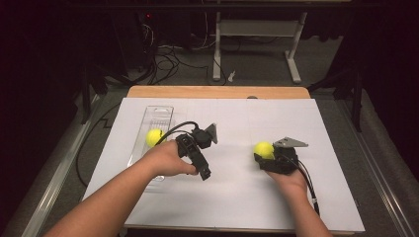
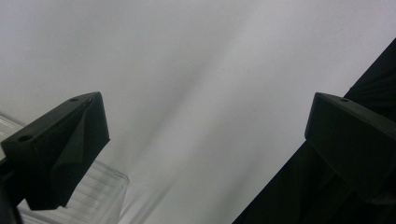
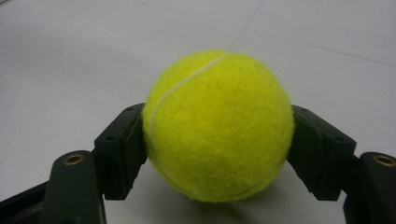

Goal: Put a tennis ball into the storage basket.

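Looking down from the high view, the right gripper (image 1: 265,154) sits on the white sheet (image 1: 237,197) at the right side of the table (image 1: 217,92), closed around a yellow tennis ball (image 1: 264,149) that rests on the sheet just ahead of the person's right hand (image 1: 291,181). The left gripper (image 1: 174,140) lies toward the left, held in the left hand (image 1: 165,160), beside a clear plastic tray (image 1: 160,116) with a second yellow ball (image 1: 154,137) in it — that ball is near the gripper's tip, though whether the two touch I cannot tell from here. A cable (image 1: 178,126) loops over the top of the left gripper.

In the left gripper view, the left gripper (image 2: 205,126) has its two black jaws standing wide apart with nothing between them; the white sheet (image 2: 201,70) lies beyond, and a corner of the clear tray (image 2: 100,193) shows at the lower left.

In the right gripper view, the right gripper (image 3: 217,144) has both pads (image 3: 126,149) pressed against the sides of the tennis ball (image 3: 217,126) — a firm grip, with the ball's underside at the sheet (image 3: 70,70) and its white seam curving across the upper left.
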A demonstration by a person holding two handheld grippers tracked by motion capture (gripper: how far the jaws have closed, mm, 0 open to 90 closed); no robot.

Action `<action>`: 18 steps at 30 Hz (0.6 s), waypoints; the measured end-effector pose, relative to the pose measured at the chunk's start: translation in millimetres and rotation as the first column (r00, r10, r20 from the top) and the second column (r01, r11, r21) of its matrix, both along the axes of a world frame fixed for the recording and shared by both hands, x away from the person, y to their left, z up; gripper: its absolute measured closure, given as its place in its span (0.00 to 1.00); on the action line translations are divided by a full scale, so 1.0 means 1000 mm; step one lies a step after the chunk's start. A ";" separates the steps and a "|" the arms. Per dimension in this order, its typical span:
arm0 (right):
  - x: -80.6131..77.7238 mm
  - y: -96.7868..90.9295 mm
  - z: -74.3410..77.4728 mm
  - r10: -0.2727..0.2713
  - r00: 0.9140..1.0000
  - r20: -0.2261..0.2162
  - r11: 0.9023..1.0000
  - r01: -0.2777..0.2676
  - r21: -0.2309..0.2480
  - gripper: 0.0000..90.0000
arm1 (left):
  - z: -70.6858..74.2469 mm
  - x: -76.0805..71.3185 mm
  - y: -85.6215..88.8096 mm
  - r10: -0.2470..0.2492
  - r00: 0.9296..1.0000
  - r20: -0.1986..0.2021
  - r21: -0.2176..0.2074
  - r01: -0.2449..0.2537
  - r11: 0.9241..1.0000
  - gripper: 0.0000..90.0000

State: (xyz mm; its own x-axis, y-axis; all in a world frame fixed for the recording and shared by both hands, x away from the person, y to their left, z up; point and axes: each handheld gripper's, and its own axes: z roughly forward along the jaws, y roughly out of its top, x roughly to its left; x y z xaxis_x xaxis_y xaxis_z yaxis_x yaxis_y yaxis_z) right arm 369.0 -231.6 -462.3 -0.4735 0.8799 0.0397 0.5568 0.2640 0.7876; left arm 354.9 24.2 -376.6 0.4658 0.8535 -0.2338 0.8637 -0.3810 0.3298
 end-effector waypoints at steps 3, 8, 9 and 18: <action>0.000 0.000 0.000 -0.002 1.000 -0.003 1.000 0.002 0.003 0.31 | 0.000 0.000 0.000 0.001 1.000 -0.001 0.000 -0.001 1.000 0.01; 0.000 -0.002 0.001 -0.007 1.000 -0.004 1.000 0.007 0.009 0.31 | 0.001 0.000 0.001 0.009 1.000 -0.002 -0.003 -0.009 1.000 0.01; 0.000 -0.003 0.001 -0.008 1.000 -0.004 1.000 0.008 0.010 0.31 | 0.001 0.000 0.001 0.009 1.000 -0.001 -0.004 -0.009 1.000 0.01; -0.006 -0.011 0.013 -0.027 0.998 0.061 0.998 0.024 0.050 0.31 | 0.002 0.000 0.001 0.009 1.000 -0.002 -0.011 -0.009 1.000 0.01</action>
State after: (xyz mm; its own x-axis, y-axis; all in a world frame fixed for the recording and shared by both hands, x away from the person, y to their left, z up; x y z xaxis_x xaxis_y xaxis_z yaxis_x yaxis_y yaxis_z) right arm 363.5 -242.5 -449.4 -0.4539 0.8894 0.0546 0.5130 0.2108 0.8321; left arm 355.3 25.1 -374.6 0.4574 0.8551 -0.2441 0.8680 -0.3695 0.3317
